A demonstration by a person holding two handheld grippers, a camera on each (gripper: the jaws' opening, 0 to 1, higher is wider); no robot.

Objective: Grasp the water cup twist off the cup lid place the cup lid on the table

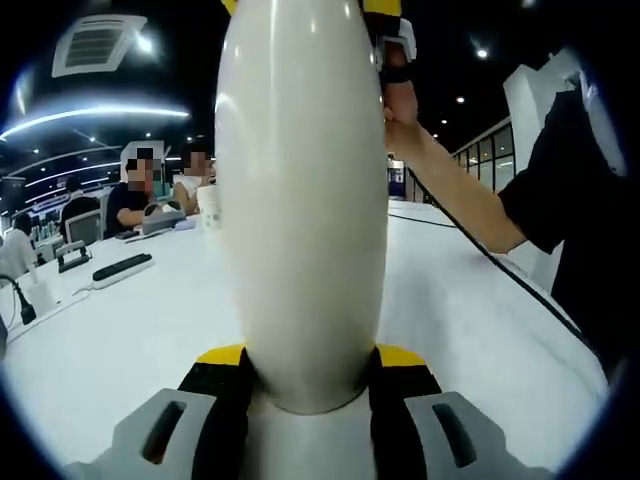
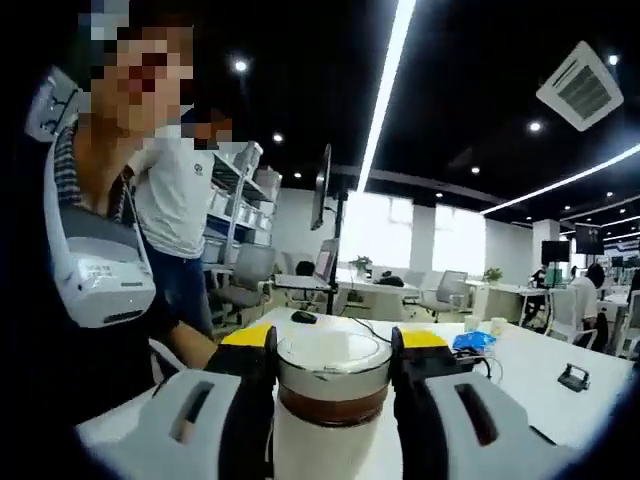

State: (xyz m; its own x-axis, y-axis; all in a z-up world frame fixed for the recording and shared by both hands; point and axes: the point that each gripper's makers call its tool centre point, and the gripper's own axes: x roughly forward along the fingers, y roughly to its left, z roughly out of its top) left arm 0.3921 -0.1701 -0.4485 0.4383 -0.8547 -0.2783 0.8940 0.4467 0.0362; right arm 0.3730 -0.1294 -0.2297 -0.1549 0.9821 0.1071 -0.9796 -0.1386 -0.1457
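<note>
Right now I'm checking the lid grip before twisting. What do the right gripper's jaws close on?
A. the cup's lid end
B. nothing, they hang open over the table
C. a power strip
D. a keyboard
A: in the right gripper view the right gripper has a jaw on each side of the lid atop the cup, pressed against it.

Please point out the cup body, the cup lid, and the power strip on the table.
cup (image 1: 300, 200): left gripper view, middle of its white body, held between the jaws.
cup lid (image 2: 333, 358): right gripper view, its white top, between the jaws.
power strip (image 1: 122, 267): left gripper view, middle of its dark casing.
</note>
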